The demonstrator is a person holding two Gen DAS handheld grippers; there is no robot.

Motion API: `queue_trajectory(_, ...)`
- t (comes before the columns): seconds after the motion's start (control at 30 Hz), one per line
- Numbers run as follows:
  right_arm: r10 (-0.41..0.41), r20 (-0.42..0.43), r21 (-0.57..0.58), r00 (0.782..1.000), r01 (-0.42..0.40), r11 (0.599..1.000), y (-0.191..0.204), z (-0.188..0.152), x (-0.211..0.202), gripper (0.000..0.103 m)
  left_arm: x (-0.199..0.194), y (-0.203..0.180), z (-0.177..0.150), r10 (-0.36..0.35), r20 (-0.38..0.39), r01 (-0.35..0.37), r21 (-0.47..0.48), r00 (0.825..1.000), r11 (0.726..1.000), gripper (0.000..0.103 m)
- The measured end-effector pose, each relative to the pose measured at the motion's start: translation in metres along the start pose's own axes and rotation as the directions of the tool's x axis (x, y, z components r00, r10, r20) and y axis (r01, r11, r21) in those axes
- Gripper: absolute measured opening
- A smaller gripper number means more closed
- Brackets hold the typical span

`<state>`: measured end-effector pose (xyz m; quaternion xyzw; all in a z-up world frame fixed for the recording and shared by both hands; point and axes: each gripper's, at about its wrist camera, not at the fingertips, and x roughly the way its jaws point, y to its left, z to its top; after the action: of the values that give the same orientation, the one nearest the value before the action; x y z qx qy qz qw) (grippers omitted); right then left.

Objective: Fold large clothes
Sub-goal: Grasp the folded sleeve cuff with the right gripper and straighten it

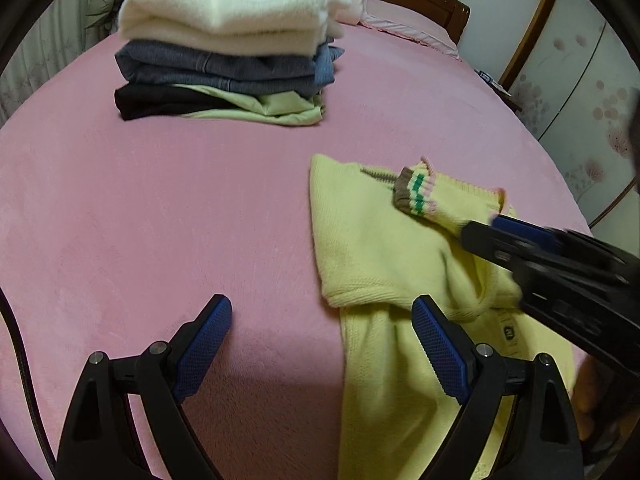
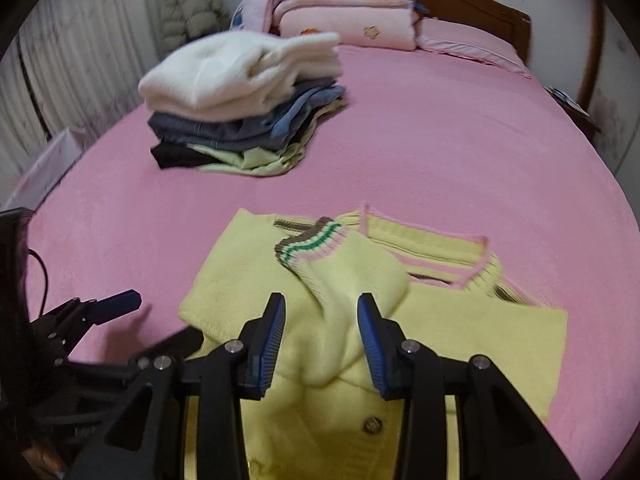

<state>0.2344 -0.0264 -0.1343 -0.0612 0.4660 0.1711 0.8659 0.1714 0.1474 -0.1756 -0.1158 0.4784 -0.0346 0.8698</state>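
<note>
On the far left of the pink bed (image 1: 160, 208) stands a stack (image 1: 224, 64) of folded clothes: a white fleece (image 1: 224, 12) on top, blue-grey denim (image 1: 216, 70) under it, and a black piece (image 1: 156, 100) beside a pale green one (image 1: 276, 110) at the bottom. Behind the stack, at the headboard (image 2: 480, 8), lie folded pink quilts (image 2: 352, 24), with a puffy coat (image 2: 188, 8) hanging by the wall to their left. Nearer the camera, the left gripper (image 1: 322, 344) hangs just above the bed with its jaws spread wide and nothing between them; its left pad is over bare pink cover, its right pad over the edge of the cardigan. The yellow cardigan (image 1: 372, 248) lies right of centre on the bed, partly folded, its body flat and one sleeve (image 2: 344, 276) brought across the chest, so the striped cuff (image 2: 310, 246) in brown, green and pink rests near the pink-edged collar (image 2: 424, 240). A button (image 2: 371, 425) shows on the front placket close to the lens. Rightmost, the right gripper (image 2: 322, 340) reaches over the cardigan; its jaws stand apart on either side of the raised sleeve, and the blue pads do not press the knit, so it reads as released around the sleeve rather than clamped.
</note>
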Motion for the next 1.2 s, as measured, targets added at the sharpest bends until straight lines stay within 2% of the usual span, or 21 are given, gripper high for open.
queue_trajectory(0.17, -0.046, -0.095, -0.003, 0.994, 0.046, 0.999, 0.002, 0.006, 0.04, 0.036, 0.009, -0.002, -0.001, -0.007, -0.006, 0.007, 0.001, 1.0, 1.0, 0.087)
queue_trajectory(0.23, -0.064, -0.102, 0.001, 0.993, 0.064, 0.998, -0.002, 0.007, 0.044, 0.015, 0.012, -0.005, -0.001, -0.008, -0.006, 0.008, 0.009, 1.0, 1.0, 0.082)
queue_trajectory(0.27, -0.067, -0.093, 0.003, 0.993, 0.067, 0.998, -0.005, 0.007, 0.041, 0.006, 0.012, -0.007, 0.0, -0.01, -0.008, 0.011, 0.012, 1.0, 1.0, 0.081)
queue_trajectory(0.33, -0.066, -0.042, 0.037, 0.997, 0.067, 0.997, -0.016, 0.009, 0.026, 0.006, 0.014, -0.01, 0.001, -0.017, -0.011, 0.017, 0.016, 1.0, 1.0, 0.076)
queue_trajectory(0.47, -0.07, 0.092, 0.163, 0.993, 0.054, 0.985, -0.057, 0.005, -0.022, 0.006, 0.016, -0.018, 0.006, -0.035, -0.006, 0.035, 0.017, 0.999, 0.999, 0.075)
queue_trajectory(0.57, -0.105, 0.125, 0.277, 0.987, 0.067, 0.959, -0.098, -0.022, -0.045, 0.007, 0.017, -0.027, 0.007, -0.041, -0.009, 0.042, 0.036, 0.999, 0.999, 0.075)
queue_trajectory(0.67, -0.164, 0.052, 0.34, 0.985, 0.137, 0.93, -0.128, -0.057, -0.038, 0.01, 0.02, -0.037, 0.005, -0.047, -0.019, 0.048, 0.062, 0.999, 0.997, 0.075)
queue_trajectory(0.73, -0.128, -0.011, 0.369, 0.992, 0.123, 0.921, -0.14, -0.077, -0.029, 0.012, 0.021, -0.043, 0.003, -0.04, -0.028, 0.043, 0.084, 0.999, 0.996, 0.075)
queue_trajectory(0.77, -0.097, -0.047, 0.384, 0.994, 0.108, 0.917, -0.144, -0.088, -0.025, 0.017, 0.02, -0.045, 0.002, -0.041, -0.032, 0.044, 0.092, 0.999, 0.995, 0.075)
queue_trajectory(0.83, -0.055, -0.05, 0.397, 0.997, 0.07, 0.915, -0.148, -0.1, -0.028, 0.019, 0.015, -0.046, 0.001, -0.044, -0.037, 0.048, 0.109, 0.998, 0.993, 0.075)
queue_trajectory(0.97, -0.019, 0.01, 0.431, 1.0, 0.013, 0.902, -0.158, -0.109, -0.054, 0.032, 0.003, -0.045, 0.011, -0.06, -0.021, 0.062, 0.131, 0.998, 0.99, 0.075)
queue_trajectory(1.07, -0.035, 0.047, 0.456, 0.998, 0.01, 0.89, -0.169, -0.106, -0.071, 0.039, 0.004, -0.045, 0.029, -0.049, -0.007, 0.049, 0.141, 0.999, 0.989, 0.075)
queue_trajectory(1.2, -0.058, 0.025, 0.48, 0.998, 0.038, 0.877, -0.189, -0.093, -0.065, 0.04, 0.021, -0.05, 0.051, -0.05, -0.024, 0.053, 0.155, 0.998, 0.986, 0.075)
